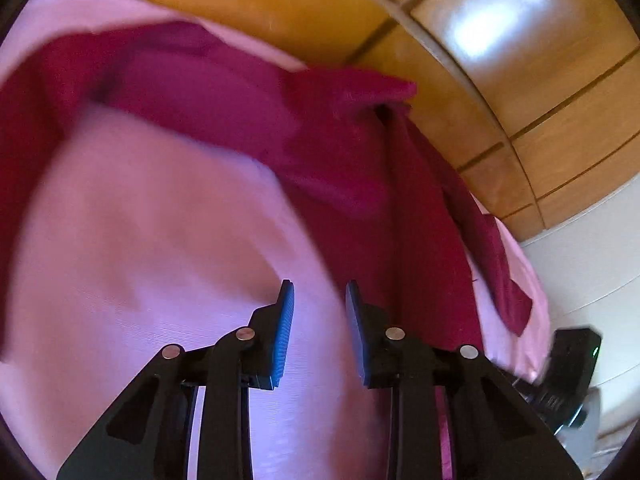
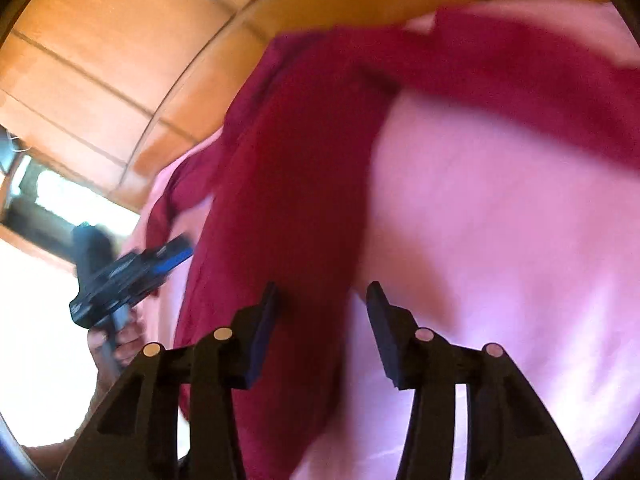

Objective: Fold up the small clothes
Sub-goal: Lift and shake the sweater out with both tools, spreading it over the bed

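Garment [image 2: 288, 208] lies beneath right tool [image 2: 322, 300].

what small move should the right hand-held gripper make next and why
Probably ease the right hand-held gripper down and close on the red garment edge: its jaws are open and empty, with that edge lying loose on the pink sheet right between and ahead of them.

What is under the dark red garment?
The dark red garment lies on a pink sheet, which shows all around it. Whatever is beneath the sheet is covered, so unknown.
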Action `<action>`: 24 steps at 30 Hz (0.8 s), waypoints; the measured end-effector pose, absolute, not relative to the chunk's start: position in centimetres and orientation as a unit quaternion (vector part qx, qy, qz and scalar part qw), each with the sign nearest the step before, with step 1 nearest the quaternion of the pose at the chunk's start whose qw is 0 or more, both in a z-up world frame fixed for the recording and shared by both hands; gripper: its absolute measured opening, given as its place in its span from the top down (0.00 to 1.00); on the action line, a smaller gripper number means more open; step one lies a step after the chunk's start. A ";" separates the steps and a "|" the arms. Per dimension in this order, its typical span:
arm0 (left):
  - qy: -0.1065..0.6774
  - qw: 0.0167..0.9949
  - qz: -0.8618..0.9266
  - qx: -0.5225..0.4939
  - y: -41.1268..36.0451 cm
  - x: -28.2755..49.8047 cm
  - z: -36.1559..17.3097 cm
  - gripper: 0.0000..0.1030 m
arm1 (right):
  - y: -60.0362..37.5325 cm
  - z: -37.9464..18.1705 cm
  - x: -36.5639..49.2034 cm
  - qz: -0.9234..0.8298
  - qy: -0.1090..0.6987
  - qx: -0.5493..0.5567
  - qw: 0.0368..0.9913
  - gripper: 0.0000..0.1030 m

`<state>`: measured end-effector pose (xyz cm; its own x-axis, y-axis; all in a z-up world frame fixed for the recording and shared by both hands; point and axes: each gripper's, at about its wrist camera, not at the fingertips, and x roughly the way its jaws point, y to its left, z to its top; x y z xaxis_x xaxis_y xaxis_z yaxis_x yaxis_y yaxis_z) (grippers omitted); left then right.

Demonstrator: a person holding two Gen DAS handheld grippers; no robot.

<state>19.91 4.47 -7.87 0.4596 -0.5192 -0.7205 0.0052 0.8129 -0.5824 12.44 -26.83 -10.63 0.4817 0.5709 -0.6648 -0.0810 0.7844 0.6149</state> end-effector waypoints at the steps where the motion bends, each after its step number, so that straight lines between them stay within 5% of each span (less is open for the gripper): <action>1: 0.498 0.808 -0.164 -0.269 3.9 20.2 -8.3 0.75 | -26.9 -10.7 12.9 0.202 0.466 0.264 0.820 0.62; 6: 0.495 0.794 -0.184 -0.302 1.7 20.5 -8.7 0.75 | -26.0 -9.9 12.6 0.217 0.463 0.253 0.821 0.79; 7: 0.494 0.794 -0.185 -0.301 1.1 20.6 -8.7 0.85 | -25.9 -9.6 12.5 0.218 0.462 0.247 0.823 0.82; 9: 0.498 0.795 -0.185 -0.291 0.8 21.0 -8.8 0.90 | -25.6 -8.7 11.8 0.220 0.456 0.230 0.831 0.91; 24: 0.457 0.844 -0.165 -0.228 9.4 16.7 1.0 0.92 | -28.6 -6.7 8.0 0.132 0.423 0.139 0.886 0.92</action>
